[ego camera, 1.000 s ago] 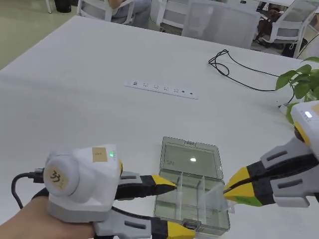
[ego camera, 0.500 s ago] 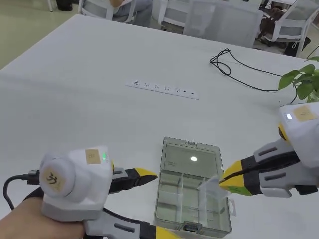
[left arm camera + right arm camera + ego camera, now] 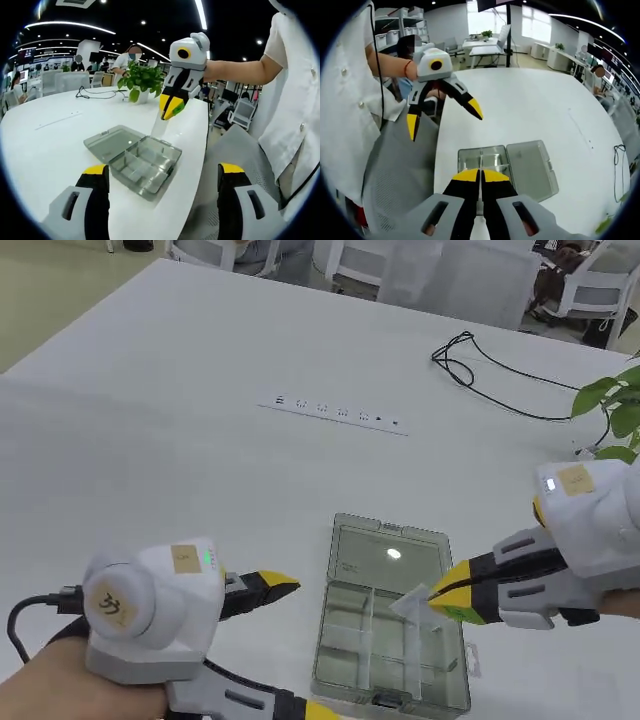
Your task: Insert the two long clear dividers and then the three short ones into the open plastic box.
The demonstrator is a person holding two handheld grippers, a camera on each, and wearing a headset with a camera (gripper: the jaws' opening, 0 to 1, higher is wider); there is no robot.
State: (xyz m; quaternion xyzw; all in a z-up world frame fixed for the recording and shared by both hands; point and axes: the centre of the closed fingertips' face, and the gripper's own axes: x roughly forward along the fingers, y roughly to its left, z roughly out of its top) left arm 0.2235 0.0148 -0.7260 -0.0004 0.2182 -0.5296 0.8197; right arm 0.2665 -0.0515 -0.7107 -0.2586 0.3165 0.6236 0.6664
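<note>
Nearest, left gripper at the table's front edge, left of the box, jaws spread wide, holding nothing. Just beyond, box with lid laid flat behind it, clear dividers already standing inside. From the right, right gripper reaches in, jaws pinched on a clear divider that hangs tilted over the box's right half; can't tell if it touches the box. Farther back on the white table: power strip, then black cable, plant at the right edge. Chairs beyond
</note>
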